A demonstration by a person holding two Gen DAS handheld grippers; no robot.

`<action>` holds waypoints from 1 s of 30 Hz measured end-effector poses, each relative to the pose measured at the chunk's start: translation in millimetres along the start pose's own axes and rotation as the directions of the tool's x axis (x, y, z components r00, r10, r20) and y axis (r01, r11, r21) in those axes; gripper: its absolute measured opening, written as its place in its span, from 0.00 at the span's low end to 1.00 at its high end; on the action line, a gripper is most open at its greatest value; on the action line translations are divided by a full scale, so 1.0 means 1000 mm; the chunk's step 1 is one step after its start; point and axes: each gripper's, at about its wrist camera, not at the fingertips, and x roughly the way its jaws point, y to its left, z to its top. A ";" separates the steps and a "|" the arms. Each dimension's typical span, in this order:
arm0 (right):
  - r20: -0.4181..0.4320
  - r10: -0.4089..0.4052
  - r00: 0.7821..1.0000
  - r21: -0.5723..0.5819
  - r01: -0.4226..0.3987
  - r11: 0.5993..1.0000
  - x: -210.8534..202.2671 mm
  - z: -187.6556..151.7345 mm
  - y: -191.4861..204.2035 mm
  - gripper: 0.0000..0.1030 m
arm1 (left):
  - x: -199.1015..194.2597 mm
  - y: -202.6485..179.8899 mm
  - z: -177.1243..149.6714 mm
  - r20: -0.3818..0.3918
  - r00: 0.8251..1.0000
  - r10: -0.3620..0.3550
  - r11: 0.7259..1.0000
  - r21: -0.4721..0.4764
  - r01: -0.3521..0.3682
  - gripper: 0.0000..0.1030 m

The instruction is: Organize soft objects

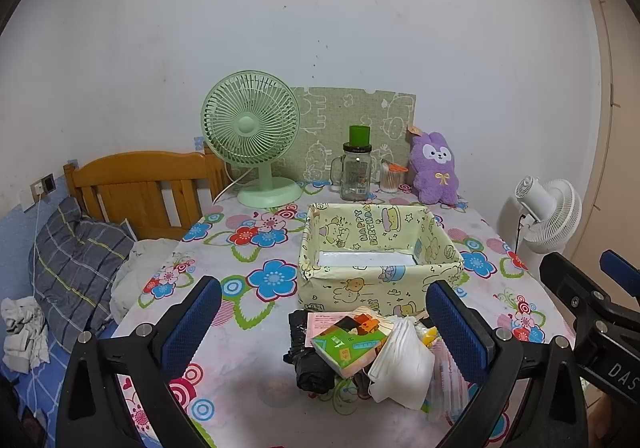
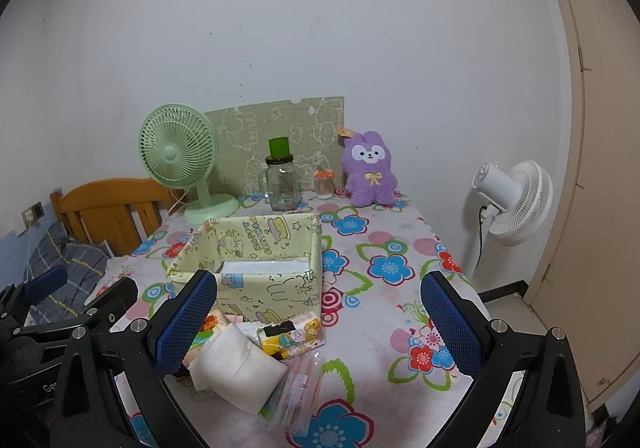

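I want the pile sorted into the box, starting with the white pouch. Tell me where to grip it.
Grip the white pouch across its rounded upper end, coming down from above with the left tongs, already open astride the pile. It lies tilted on top of the other items, its top free. It looks soft, so pinching should hold it.

Fabric bin [image 1: 380, 248] mid tabletop [image 1: 248, 360]; pile of soft packs [image 1: 372, 348] just before it, maybe touching. Behind: desk fan [image 1: 252, 144] left, jar [image 1: 356, 172] centre, plush rabbit [image 1: 434, 168] right. Standing fan [image 1: 548, 212] off tabletop's right.
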 end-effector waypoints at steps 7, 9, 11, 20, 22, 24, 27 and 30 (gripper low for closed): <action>0.004 -0.007 1.000 -0.001 0.007 1.000 0.000 0.000 0.000 1.00 | 0.003 0.000 0.000 -0.002 1.000 -0.003 1.000 0.004 0.003 0.99; 0.004 -0.007 1.000 0.003 0.007 1.000 0.000 0.000 -0.001 1.00 | 0.003 0.000 0.000 -0.001 1.000 -0.003 1.000 0.004 0.003 0.99; 0.005 -0.008 1.000 0.003 0.008 1.000 0.000 0.000 0.000 1.00 | 0.003 0.000 0.000 0.000 1.000 -0.003 1.000 0.004 0.003 0.99; 0.003 -0.011 1.000 0.008 0.011 1.000 0.000 0.001 -0.003 1.00 | 0.003 -0.001 0.000 0.000 1.000 -0.003 1.000 0.004 0.003 0.99; 0.004 -0.014 1.000 0.010 0.014 1.000 0.000 0.001 -0.003 1.00 | 0.003 -0.001 0.000 0.002 1.000 -0.001 1.000 0.003 0.001 0.99; 0.006 -0.016 1.000 0.009 0.016 1.000 -0.001 0.001 -0.003 1.00 | 0.003 -0.002 -0.001 0.002 1.000 -0.001 1.000 0.003 0.001 0.99; 0.006 -0.017 1.000 0.009 0.017 1.000 -0.002 0.001 -0.003 1.00 | 0.004 -0.003 -0.001 0.003 1.000 -0.002 1.000 0.005 0.002 0.99; 0.006 -0.016 1.000 0.010 0.016 1.000 -0.002 0.001 -0.003 1.00 | 0.003 -0.003 -0.001 0.003 1.000 -0.003 1.000 0.005 0.003 0.99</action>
